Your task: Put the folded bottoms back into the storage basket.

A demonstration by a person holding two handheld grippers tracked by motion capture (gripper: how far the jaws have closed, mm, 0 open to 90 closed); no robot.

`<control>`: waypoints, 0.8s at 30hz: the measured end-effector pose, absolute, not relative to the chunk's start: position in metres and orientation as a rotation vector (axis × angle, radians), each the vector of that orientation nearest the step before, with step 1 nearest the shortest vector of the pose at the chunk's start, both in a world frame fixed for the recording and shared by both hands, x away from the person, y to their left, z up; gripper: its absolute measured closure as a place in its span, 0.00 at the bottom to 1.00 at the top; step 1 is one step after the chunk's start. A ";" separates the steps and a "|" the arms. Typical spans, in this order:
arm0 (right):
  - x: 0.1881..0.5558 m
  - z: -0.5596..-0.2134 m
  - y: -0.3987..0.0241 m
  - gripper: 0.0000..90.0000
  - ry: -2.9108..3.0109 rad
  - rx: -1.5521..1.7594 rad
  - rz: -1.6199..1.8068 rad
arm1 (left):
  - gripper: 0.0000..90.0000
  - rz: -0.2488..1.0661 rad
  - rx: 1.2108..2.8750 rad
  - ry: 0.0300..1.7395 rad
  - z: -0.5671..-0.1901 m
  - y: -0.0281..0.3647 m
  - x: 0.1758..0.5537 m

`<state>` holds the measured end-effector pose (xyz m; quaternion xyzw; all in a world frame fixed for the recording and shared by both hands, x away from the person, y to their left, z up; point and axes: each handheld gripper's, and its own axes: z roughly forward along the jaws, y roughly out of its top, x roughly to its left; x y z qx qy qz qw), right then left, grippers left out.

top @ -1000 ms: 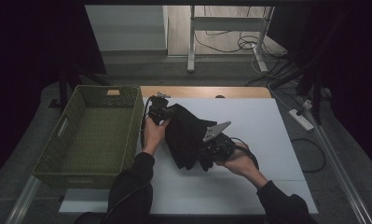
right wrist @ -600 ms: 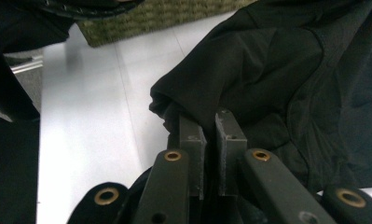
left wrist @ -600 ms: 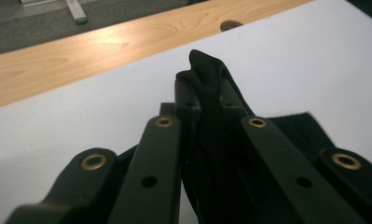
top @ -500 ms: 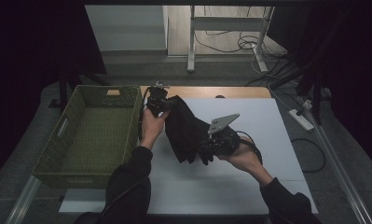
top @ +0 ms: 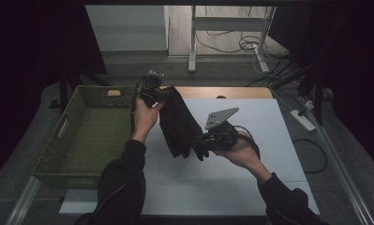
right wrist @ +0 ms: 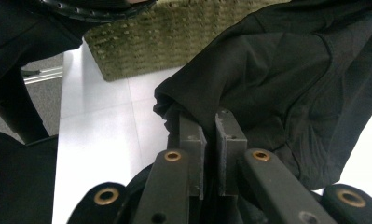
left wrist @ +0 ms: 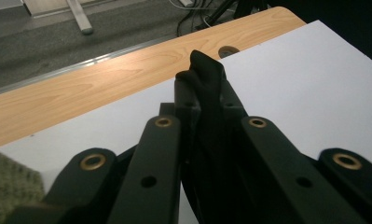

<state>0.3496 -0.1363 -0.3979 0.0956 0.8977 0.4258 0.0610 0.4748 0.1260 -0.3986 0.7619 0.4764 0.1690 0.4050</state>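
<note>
- Black garment (top: 179, 124): dark cloth, held above the white table top (top: 269, 140), strung between both grippers, just right of the green basket (top: 88, 136); folds hanging loose below the line of the two grips.
- Left gripper (top: 163, 92): clamped on the upper corner of the garment, near the basket's far right corner; in the left gripper view, jaws pressed together with a tuft of cloth (left wrist: 206, 74) poking out past the tips.
- Right gripper (top: 204, 140): clamped on a lower edge of the garment, grey three-cornered plate on top; in the right gripper view, jaws nearly closed with a bunched edge of cloth (right wrist: 193, 109) pinched between them.
- Both grips narrow, each on a small bite of fabric only.
- Likely step in hand: lifting the garment clear of the table, perhaps for transfer to the basket.
- Risk 1: slip of the right-hand pinch, judged shallow, under the weight of the hanging cloth; one side then dropping back to the table.
- Risk 2: trailing folds catching on the basket rim (top: 132, 117) during a sideways move, dragging the basket or draping half outside.
- Risk 3: uneven pull between the hands, tugging the thin tuft out of the left jaws.
- Wooden table edge (left wrist: 104, 79) beyond the white top; cables on the floor (top: 231, 44) well apart from the work.
</note>
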 end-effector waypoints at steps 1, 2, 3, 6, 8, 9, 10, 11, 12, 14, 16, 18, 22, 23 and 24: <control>0.349 -0.396 -0.134 0.94 2.714 0.283 1.291 | 0.92 0.420 1.917 1.204 -0.396 0.130 0.475; 0.349 -0.395 -0.130 0.94 2.712 0.275 1.297 | 0.92 0.420 1.914 1.206 -0.394 0.132 0.475; 0.349 -0.394 -0.127 0.94 2.712 0.268 1.301 | 0.92 0.422 1.911 1.205 -0.392 0.134 0.474; 0.349 -0.391 -0.119 0.94 2.713 0.247 1.312 | 0.92 0.423 1.907 1.204 -0.386 0.143 0.473; 0.349 -0.389 -0.113 0.94 2.716 0.234 1.320 | 0.92 0.425 1.907 1.200 -0.382 0.149 0.472; 0.349 -0.388 -0.109 0.94 2.716 0.225 1.323 | 0.92 0.429 1.907 1.198 -0.381 0.152 0.471; 0.349 -0.388 -0.105 0.94 2.717 0.216 1.325 | 0.92 0.428 1.906 1.195 -0.379 0.156 0.470; 0.349 -0.387 -0.102 0.94 2.717 0.208 1.329 | 0.92 0.429 1.905 1.192 -0.378 0.158 0.469; 0.349 -0.387 -0.100 0.94 2.718 0.200 1.329 | 0.92 0.427 1.903 1.189 -0.376 0.163 0.468; 0.348 -0.386 -0.094 0.94 2.720 0.187 1.334 | 0.92 0.427 1.898 1.185 -0.373 0.170 0.466; 0.347 -0.384 -0.090 0.94 2.718 0.172 1.343 | 0.92 0.429 1.901 1.187 -0.370 0.176 0.464; 0.347 -0.382 -0.085 0.94 2.718 0.161 1.348 | 0.92 0.439 1.905 1.188 -0.366 0.183 0.462; 0.347 -0.377 -0.076 0.94 2.712 0.135 1.364 | 0.92 0.449 1.898 1.197 -0.361 0.195 0.458; 0.347 -0.375 -0.074 0.94 2.710 0.128 1.372 | 0.92 0.452 1.897 1.198 -0.360 0.197 0.457; 0.346 -0.374 -0.072 0.94 2.709 0.124 1.377 | 0.92 0.452 1.894 1.200 -0.358 0.201 0.456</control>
